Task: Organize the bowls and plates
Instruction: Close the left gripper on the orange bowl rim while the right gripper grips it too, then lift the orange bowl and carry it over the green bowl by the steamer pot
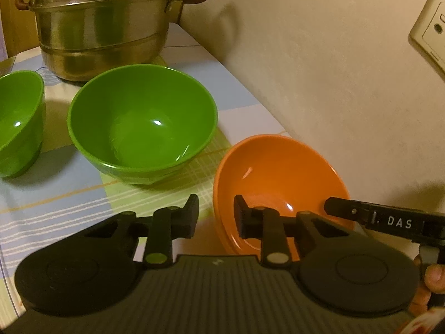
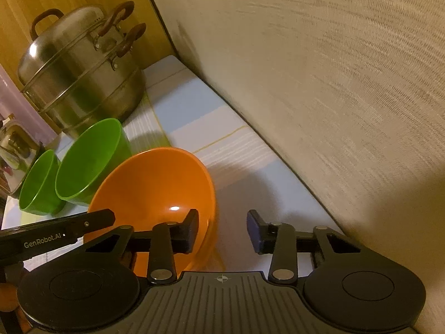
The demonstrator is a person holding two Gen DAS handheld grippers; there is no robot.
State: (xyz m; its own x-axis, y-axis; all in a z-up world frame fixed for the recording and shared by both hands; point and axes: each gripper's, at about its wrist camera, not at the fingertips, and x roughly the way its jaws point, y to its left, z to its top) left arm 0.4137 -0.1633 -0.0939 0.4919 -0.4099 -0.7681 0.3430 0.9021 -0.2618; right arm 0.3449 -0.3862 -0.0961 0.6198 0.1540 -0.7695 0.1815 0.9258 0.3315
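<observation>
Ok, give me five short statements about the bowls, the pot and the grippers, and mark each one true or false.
1. The orange bowl lies nearest the wall. True.
2. Three green bowls are in view. False: two, a larger green bowl and a smaller green bowl.
3. The steel steamer pot stands behind the green bowls. True.
4. The left gripper straddles the orange bowl's near rim. True.
5. The right gripper holds the larger green bowl. False: it straddles the orange bowl's rim, pads not visibly pressing.
</observation>
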